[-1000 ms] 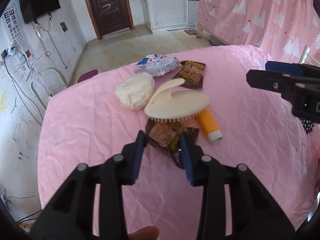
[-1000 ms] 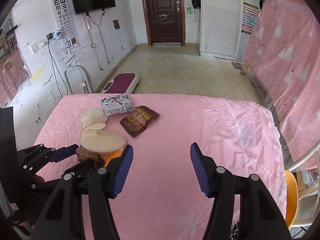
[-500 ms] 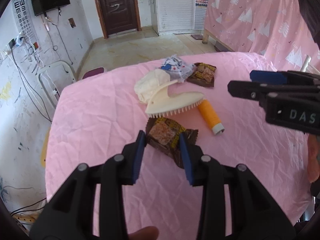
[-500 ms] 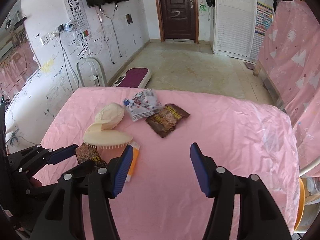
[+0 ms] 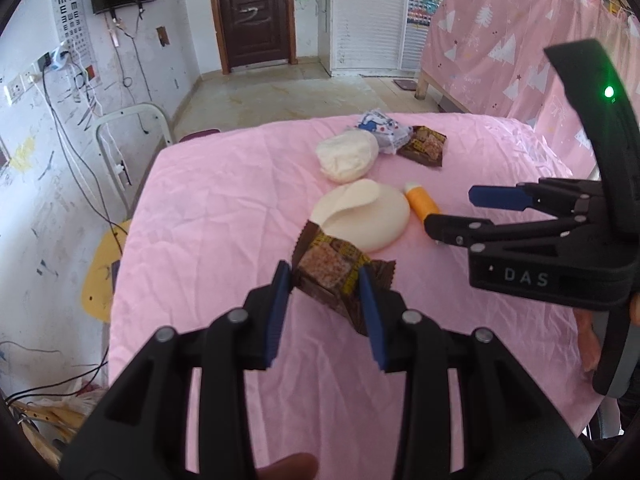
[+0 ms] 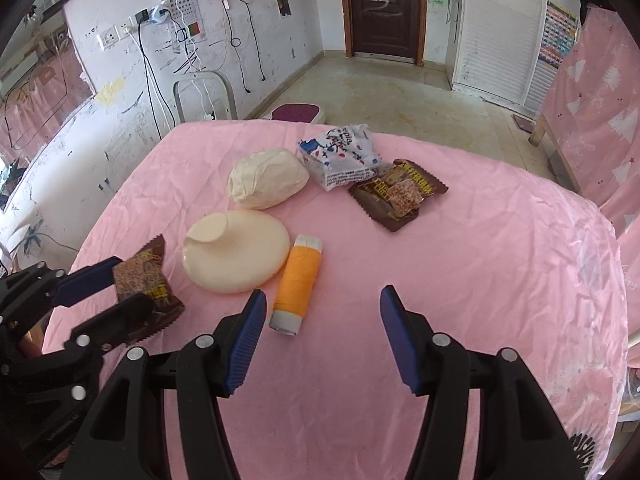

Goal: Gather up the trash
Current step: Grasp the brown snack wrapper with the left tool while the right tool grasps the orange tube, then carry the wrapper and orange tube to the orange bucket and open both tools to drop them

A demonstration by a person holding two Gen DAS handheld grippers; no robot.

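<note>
My left gripper [image 5: 324, 280] is shut on a brown snack wrapper [image 5: 332, 272], held just above the pink tablecloth [image 5: 224, 216]. The right wrist view has the same wrapper [image 6: 140, 276] at the left, between the left fingers. My right gripper [image 6: 322, 300] is open and empty, hanging over the cloth just short of an orange tube [image 6: 298, 280]. A second brown wrapper [image 6: 400, 194] and a white and blue wrapper [image 6: 340, 156] lie farther back. In the left wrist view the right gripper [image 5: 450, 210] reaches in from the right, beside the tube [image 5: 420, 204].
A cream brush [image 6: 236, 256] lies bristles down left of the tube, with a cream crumpled lump [image 6: 266, 180] behind it. The table's edges drop off at left and right. A yellow stool [image 5: 100, 276] stands below the left edge. Pink curtains [image 6: 592, 80] hang at the right.
The left gripper has drawn the brown wrapper out from against the brush and lifted it. The right gripper has sunk and come closer to the tube and brush.
</note>
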